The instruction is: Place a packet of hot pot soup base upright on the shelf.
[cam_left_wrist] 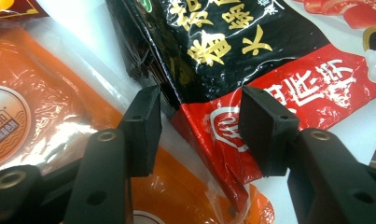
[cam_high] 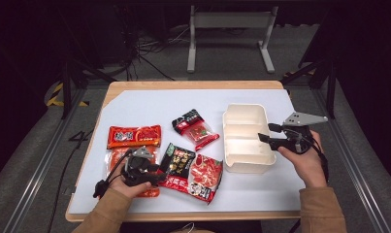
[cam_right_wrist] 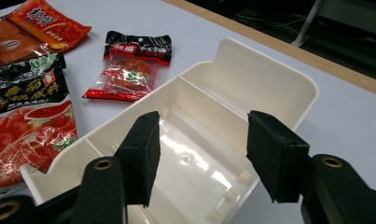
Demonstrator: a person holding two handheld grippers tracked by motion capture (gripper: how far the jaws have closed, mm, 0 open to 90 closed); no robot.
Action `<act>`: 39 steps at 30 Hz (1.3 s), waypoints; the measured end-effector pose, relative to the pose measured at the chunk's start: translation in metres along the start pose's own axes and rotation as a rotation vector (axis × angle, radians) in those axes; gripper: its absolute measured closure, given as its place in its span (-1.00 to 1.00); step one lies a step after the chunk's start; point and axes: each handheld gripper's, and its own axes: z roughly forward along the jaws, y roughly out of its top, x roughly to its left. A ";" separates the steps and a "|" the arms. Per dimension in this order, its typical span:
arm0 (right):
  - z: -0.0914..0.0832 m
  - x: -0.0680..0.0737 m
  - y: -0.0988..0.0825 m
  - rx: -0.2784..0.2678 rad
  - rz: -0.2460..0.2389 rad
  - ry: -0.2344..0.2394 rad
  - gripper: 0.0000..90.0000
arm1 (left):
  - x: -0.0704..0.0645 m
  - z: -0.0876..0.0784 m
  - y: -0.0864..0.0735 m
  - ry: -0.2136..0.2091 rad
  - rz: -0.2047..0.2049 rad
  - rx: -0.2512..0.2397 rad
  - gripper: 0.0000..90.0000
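Observation:
My left gripper (cam_high: 158, 177) is open and low over the table's front left. Its jaws straddle the left edge of a large black-and-red food packet (cam_high: 193, 171) without closing on it. In the left gripper view the gripper (cam_left_wrist: 197, 135) has that packet (cam_left_wrist: 251, 56) between its fingers, with an orange clear packet (cam_left_wrist: 36, 116) underneath. My right gripper (cam_high: 267, 133) is open at the right rim of an empty white divided tray (cam_high: 246, 160). In the right gripper view the gripper (cam_right_wrist: 202, 154) hovers over the tray (cam_right_wrist: 269, 60), holding nothing.
An orange-red packet (cam_high: 134, 136) lies at the left, with an orange clear packet (cam_high: 116, 160) just in front of it. A small black-and-red packet (cam_high: 195, 127) lies between the packets and the tray, and shows in the right gripper view (cam_right_wrist: 129, 70). A white mat (cam_high: 149, 104) covers the wooden table.

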 end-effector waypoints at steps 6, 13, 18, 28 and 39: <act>0.002 0.001 0.000 0.007 -0.007 0.005 -0.01 | -0.004 0.002 -0.002 0.014 0.020 -0.002 0.21; 0.001 0.003 0.002 -0.005 -0.009 0.026 -0.02 | -0.002 0.004 0.001 0.002 0.018 0.022 0.42; 0.000 0.004 0.003 -0.007 -0.008 0.031 0.01 | -0.002 -0.001 0.004 0.003 -0.002 0.043 0.70; -0.003 0.006 0.003 0.010 -0.005 0.048 0.11 | -0.007 -0.013 0.007 0.036 -0.009 -0.061 0.93; -0.010 0.009 0.004 0.006 -0.008 0.058 0.21 | -0.016 -0.038 0.020 0.056 0.023 -0.177 0.97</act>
